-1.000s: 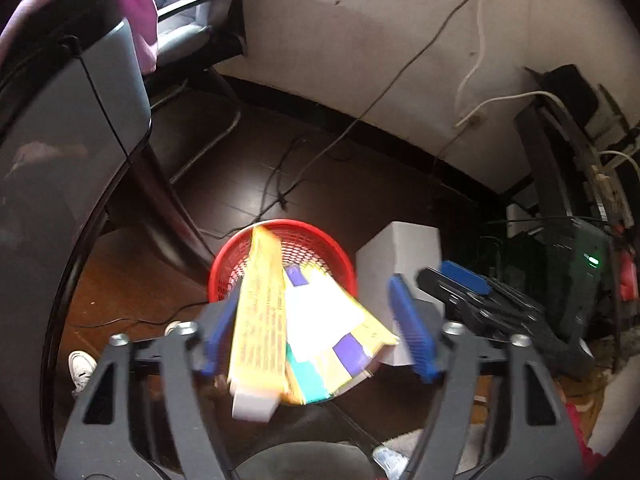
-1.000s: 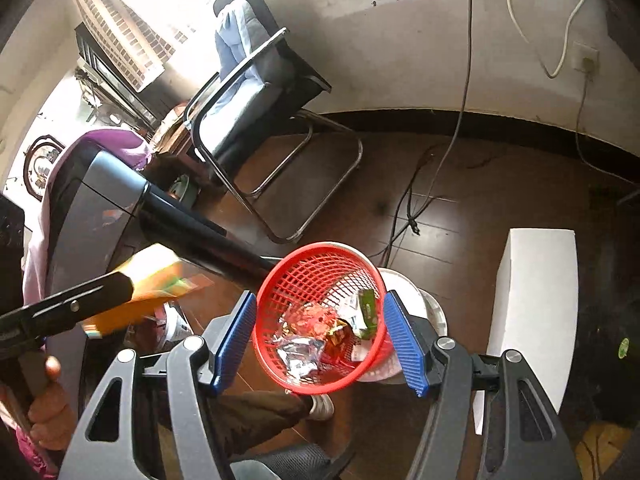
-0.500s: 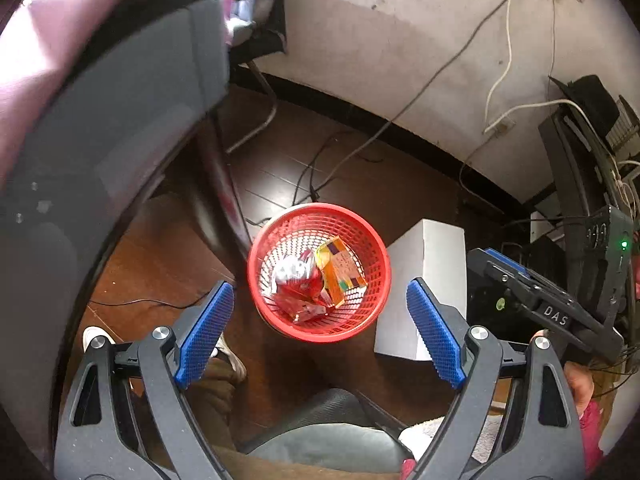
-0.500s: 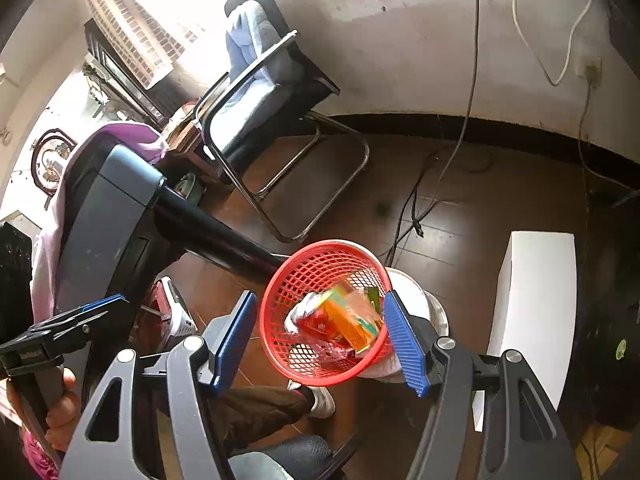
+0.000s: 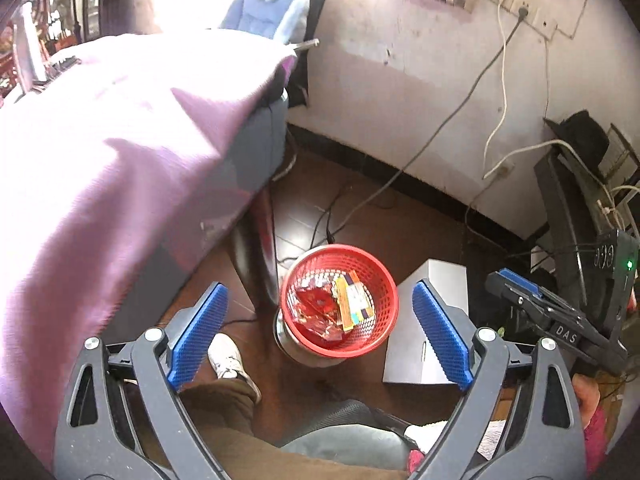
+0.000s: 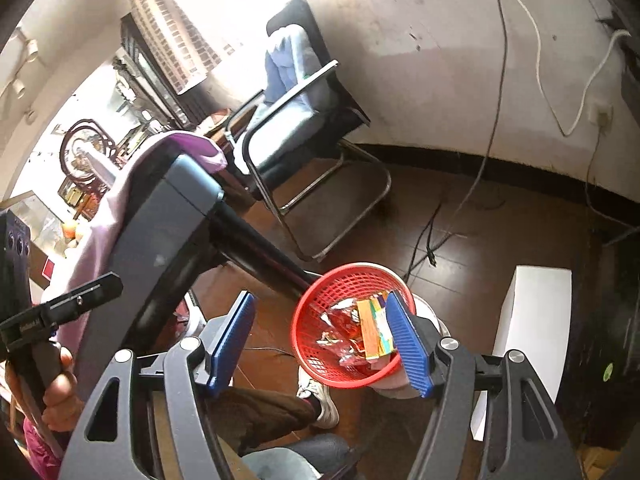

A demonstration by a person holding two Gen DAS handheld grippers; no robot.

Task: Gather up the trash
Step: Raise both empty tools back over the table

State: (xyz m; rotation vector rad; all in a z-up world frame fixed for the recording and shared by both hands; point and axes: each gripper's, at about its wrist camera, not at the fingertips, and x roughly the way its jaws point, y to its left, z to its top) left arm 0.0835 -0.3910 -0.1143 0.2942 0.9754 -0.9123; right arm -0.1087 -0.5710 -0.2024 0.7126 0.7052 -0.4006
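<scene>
Left wrist view was mostly purple cloth (image 5: 120,168) over the desk, plus a white box (image 5: 430,344) by the red basket (image 5: 340,304) on the floor. Only the right wrist view caught the whole black chair (image 6: 304,120). Trash wrappers (image 5: 332,308) sat inside the basket. Left gripper (image 5: 320,340) jaws were opening, nothing between them; right gripper (image 6: 320,344) was opening slightly too, empty.
</scene>
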